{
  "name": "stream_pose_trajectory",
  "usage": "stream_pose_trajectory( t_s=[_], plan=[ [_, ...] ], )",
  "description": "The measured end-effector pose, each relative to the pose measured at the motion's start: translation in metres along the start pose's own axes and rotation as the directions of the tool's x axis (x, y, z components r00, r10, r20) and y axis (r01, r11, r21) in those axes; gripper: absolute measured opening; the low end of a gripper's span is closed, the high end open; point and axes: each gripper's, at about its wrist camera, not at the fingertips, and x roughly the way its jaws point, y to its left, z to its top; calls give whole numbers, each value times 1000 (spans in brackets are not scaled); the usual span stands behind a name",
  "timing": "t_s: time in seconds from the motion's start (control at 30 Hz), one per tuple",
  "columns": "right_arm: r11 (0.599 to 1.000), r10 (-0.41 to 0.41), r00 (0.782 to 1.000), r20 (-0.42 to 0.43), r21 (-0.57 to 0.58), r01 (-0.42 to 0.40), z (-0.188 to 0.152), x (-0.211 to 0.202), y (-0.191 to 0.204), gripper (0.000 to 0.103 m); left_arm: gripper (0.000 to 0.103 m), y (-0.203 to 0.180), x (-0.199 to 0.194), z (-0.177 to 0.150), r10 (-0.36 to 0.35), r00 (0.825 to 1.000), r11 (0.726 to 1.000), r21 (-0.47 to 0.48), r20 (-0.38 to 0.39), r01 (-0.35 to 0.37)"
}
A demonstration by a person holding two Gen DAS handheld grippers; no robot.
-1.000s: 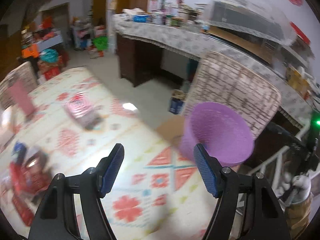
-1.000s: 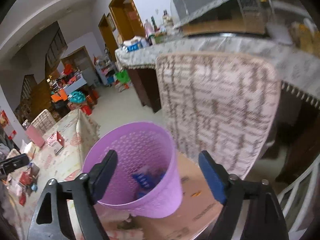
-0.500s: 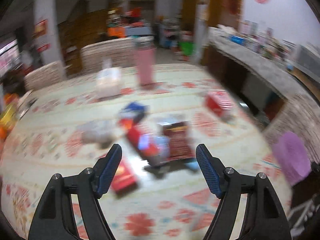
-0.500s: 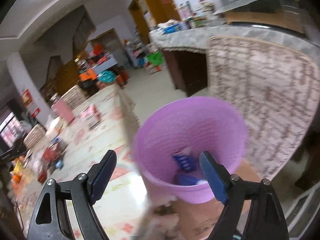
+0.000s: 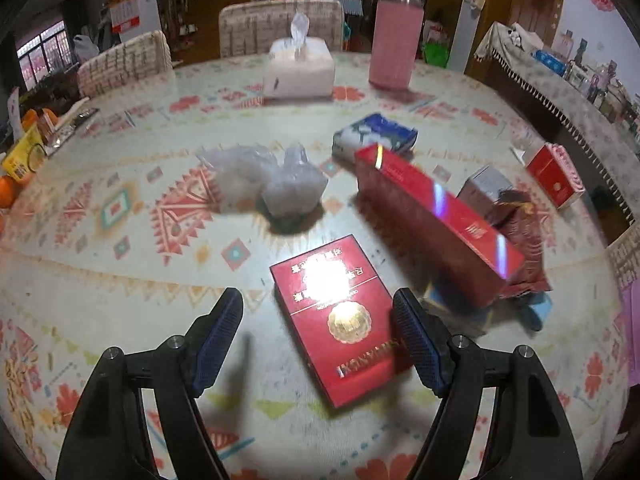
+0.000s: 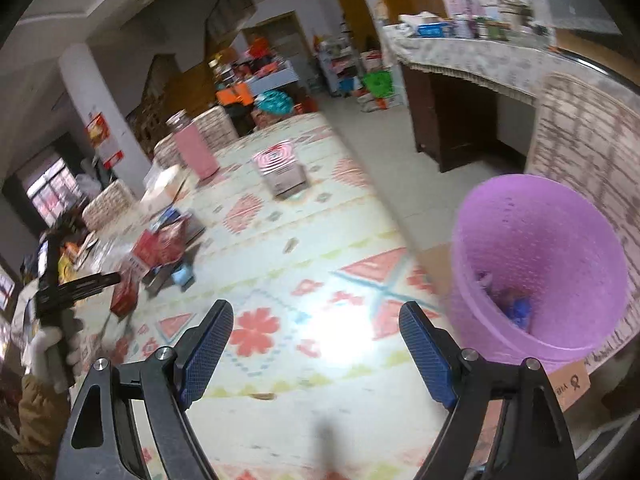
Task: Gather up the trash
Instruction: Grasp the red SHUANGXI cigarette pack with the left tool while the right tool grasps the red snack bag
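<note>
The left gripper (image 5: 318, 334) hangs over the patterned table (image 5: 120, 264), jaws standing wide with nothing pinched. They have just been opening a touch, and a flat red box (image 5: 340, 316) lies on the cloth in the gap between the fingers, untouched as far as I can see. This looks like the reach for the next piece of rubbish.

Plenty left to clear: a long red carton (image 5: 436, 224) just beyond, leaning over a crumpled dark-red wrapper (image 5: 524, 240), a knot of clear plastic bags (image 5: 268, 180) to the left, and a blue-and-white packet (image 5: 376, 136) further back.

The right gripper (image 6: 316, 346) is wide too, and empty, over bare tablecloth. To its right, off the table's edge, sits the purple bin (image 6: 536, 248), with a few blue scraps already in the bottom.

What next, by my reckoning? The left gripper should drop until its pads flank the red box, then close across its narrow sides. It lies flat, so the fingers need to get right down to the cloth or they'll skate over the top. Then it's a carry rightward to the bin.
</note>
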Motion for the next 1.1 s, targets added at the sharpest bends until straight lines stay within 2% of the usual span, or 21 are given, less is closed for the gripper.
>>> stream_pose_trajectory(
  t_s=[0.23, 0.27, 0.3, 0.33, 0.4, 0.47, 0.67, 0.73, 0.77, 0.8, 0.87, 1.0, 1.1],
  plan=[
    [994, 51, 997, -52, -93, -55, 6, 31, 59, 89, 76, 10, 8, 3, -77, 997, 996, -56, -5, 76],
    [992, 60, 996, -60, -107, -67, 6, 37, 68, 89, 70, 12, 8, 2, -93, 996, 994, -65, -3, 93],
    [989, 69, 995, -69, -123, -77, 7, 44, 78, 89, 57, 14, 8, 1, -148, 989, 986, -76, -6, 147],
    [988, 75, 994, -75, -133, -84, 8, 49, 85, 89, 53, 14, 7, 2, -161, 987, 984, -83, -8, 159],
    [983, 90, 991, -96, -155, -104, 12, 65, 103, 89, 31, 16, 3, 2, -144, 990, 986, -81, 4, 144],
    [979, 108, 987, -119, -162, -126, 14, 79, 118, 89, 29, 20, 3, 2, -158, 987, 984, -88, 3, 158],
    [966, 150, 974, -170, -184, -181, 30, 127, 160, 89, 31, 27, 5, 2, -237, 972, 965, -113, -2, 235],
    [965, 142, 977, -161, -198, -173, 39, 145, 173, 89, 43, 27, 5, 1, -259, 966, 960, -115, -5, 257],
    [965, 132, 979, -155, -204, -162, 43, 152, 179, 89, 55, 27, 5, 1, -276, 961, 955, -119, -2, 274],
    [966, 118, 982, -149, -210, -148, 47, 160, 183, 89, 62, 26, 3, 1, -288, 957, 950, -121, 7, 287],
    [968, 100, 984, -150, -215, -132, 56, 176, 190, 88, 62, 22, 1, 1, -286, 958, 952, -109, 18, 286],
    [966, 73, 982, -171, -235, -113, 64, 205, 205, 78, 62, 12, 5, 0, -261, 965, 962, -82, 7, 261],
    [966, 59, 979, -194, -238, -105, 62, 218, 207, 76, 62, 5, 10, -1, -248, 969, 967, -61, -4, 248]
  ],
)
